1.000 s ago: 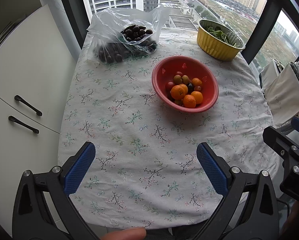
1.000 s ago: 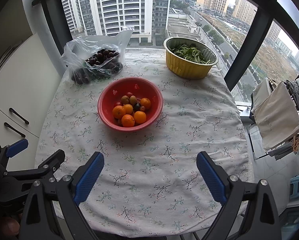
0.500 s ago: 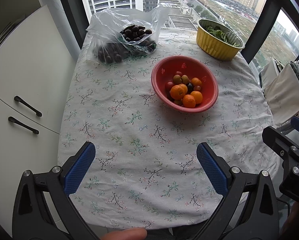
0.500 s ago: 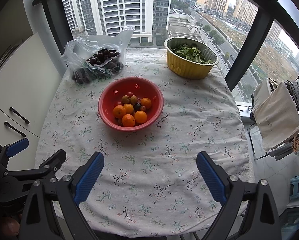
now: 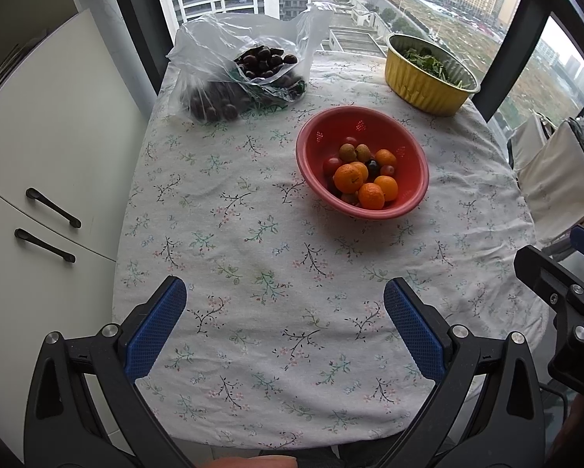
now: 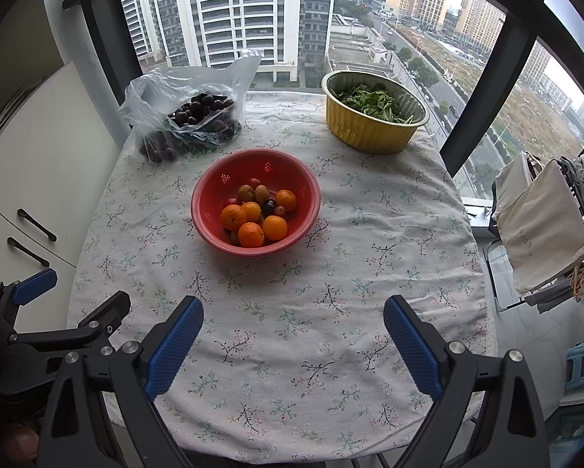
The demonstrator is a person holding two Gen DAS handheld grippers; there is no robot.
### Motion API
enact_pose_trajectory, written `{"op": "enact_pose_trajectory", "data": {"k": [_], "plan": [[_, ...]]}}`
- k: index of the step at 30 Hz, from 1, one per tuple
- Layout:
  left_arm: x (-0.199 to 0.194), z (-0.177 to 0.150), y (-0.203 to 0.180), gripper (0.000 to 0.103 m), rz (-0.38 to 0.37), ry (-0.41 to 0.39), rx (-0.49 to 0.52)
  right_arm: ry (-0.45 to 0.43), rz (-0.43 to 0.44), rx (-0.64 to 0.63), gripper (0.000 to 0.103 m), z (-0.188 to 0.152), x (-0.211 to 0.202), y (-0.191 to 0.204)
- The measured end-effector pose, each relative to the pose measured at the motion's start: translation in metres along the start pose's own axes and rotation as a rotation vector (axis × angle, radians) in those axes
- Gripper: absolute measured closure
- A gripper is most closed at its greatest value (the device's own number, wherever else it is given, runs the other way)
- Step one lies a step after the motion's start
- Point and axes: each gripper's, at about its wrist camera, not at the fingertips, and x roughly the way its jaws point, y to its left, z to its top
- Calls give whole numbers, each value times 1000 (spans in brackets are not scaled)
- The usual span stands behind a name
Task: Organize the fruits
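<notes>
1. The left hand-held gripper (image 5: 284,312) hangs over the near edge of the bench (image 5: 252,351), its jaws spread wide and holding nothing; it looks parked there so that the whole spread is in view.
2. The right hand-held gripper (image 6: 292,323) sits likewise over the near edge, jaws wide apart and empty, just to the right of the left one.
3. The red bowl (image 6: 213,202) stands near the middle of the bench, at about 12 o'clock from the right hand-held gripper and well apart from both, likely so that either can come at it.
4. The fruits (image 6: 258,214) lie heaped in the bowl's bottom: several glossy oranges in front, two dull brownish round ones behind, a dark one and a few small red ones between. The bowl's walls have small hole patterns, like a strainer.
5. A clear bag (image 6: 182,117) of dark round fruit slumps open at 11 o'clock from the bowl, by the window.
6. A gold foil tub (image 6: 370,132) of green leaves stands at 1 o'clock from the bowl.
7. Mixed kinds in one bowl would fit fruit gathered up as well as fruit waiting to be sorted.
</notes>
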Motion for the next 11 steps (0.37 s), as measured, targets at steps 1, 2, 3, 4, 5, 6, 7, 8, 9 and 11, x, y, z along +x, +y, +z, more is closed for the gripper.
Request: {"op": "enact_pose_trajectory", "data": {"k": [1,2,3,4,5,6,7,8,9,11], "plan": [[1,-1,0,0,1,0,1,2,0,0,7,0,0,0],[2,1,0,0,0,-1,4,3,1,0,7,-1,1,1],[3,2,0,0,0,-3,6,5,1,0,7,-1,2,1],[3,1,0,0,1,-9,7,6,3,-1,7,-2,2,1],[1,2,0,0,4,-16,12,7,3,-2,7,-1,2,0],[0,3,0,0,8,-23,15,9,4,-2,7,-1,3,0],[0,4,0,0,9,-26,17,11,4,-3,7,-1,3,0],[1,5,0,0,11,-26,20,14,6,-5,7,1,4,-1],[2,6,-1,0,14,-25,22,16,7,-4,7,-1,5,-2],[6,8,-1,0,12,-18,26,24,10,-7,7,6,8,-6]]}}
